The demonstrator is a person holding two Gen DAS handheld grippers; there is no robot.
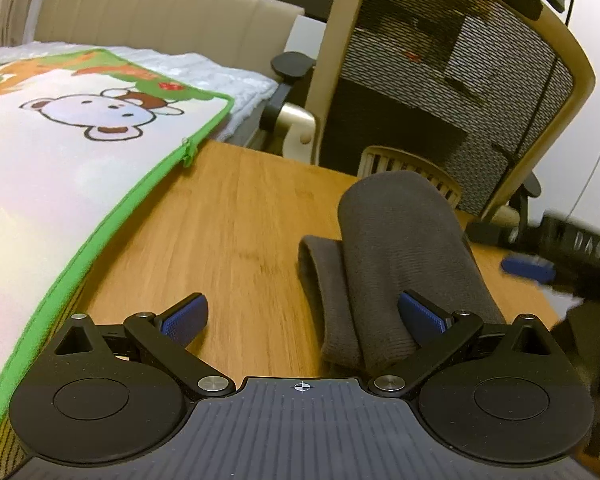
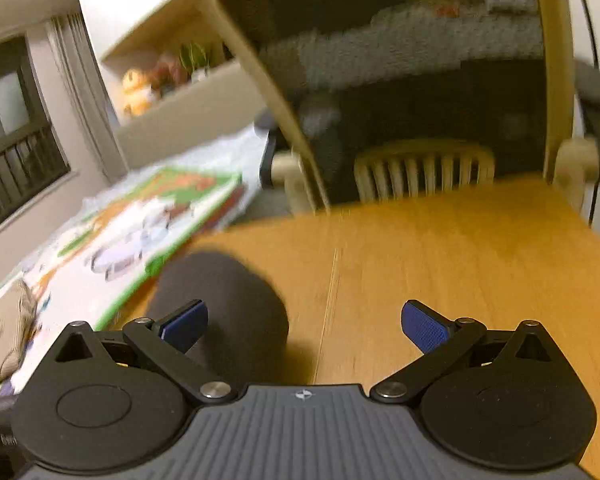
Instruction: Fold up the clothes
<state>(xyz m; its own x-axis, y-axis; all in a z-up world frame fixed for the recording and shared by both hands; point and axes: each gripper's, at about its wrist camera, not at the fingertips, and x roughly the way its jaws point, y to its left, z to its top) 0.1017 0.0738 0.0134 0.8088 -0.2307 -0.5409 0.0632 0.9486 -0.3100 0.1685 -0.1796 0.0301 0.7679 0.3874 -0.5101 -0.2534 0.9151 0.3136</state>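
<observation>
A folded dark grey garment (image 1: 396, 256) lies on the wooden table (image 1: 236, 232), in a long bundle with one layer on top of another. My left gripper (image 1: 304, 316) is open and empty just above the table; its right pad (image 1: 420, 316) is over the garment's near end. In the blurred right wrist view the same garment (image 2: 224, 300) lies low at the left. My right gripper (image 2: 304, 324) is open and empty above the table (image 2: 440, 256), to the right of the garment. It also shows at the right edge of the left wrist view (image 1: 528, 266).
A white cushion with a green zip edge and a cartoon bear (image 1: 60, 168) lies on the table's left side. A mesh-backed office chair (image 1: 440, 92) stands behind the table's far edge. A beige cloth (image 2: 4, 328) lies at the far left of the right wrist view.
</observation>
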